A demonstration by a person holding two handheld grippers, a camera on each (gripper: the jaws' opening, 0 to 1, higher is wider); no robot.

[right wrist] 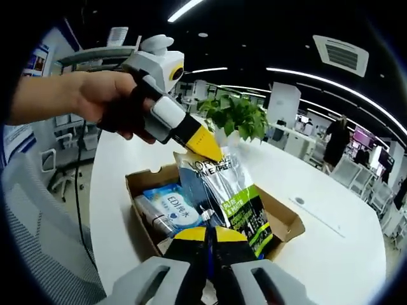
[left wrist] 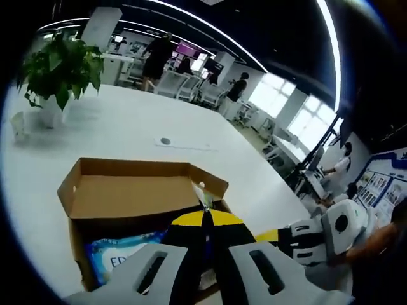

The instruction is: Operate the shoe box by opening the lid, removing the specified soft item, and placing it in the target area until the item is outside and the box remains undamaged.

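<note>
Left gripper (right wrist: 213, 154) pinching pouch (right wrist: 229, 197) above open shoe box (right wrist: 143, 184), right gripper (right wrist: 210, 236) closed

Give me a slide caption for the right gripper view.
Left claw lifts a green-and-silver pouch from the open cardboard box on the white table.
</note>
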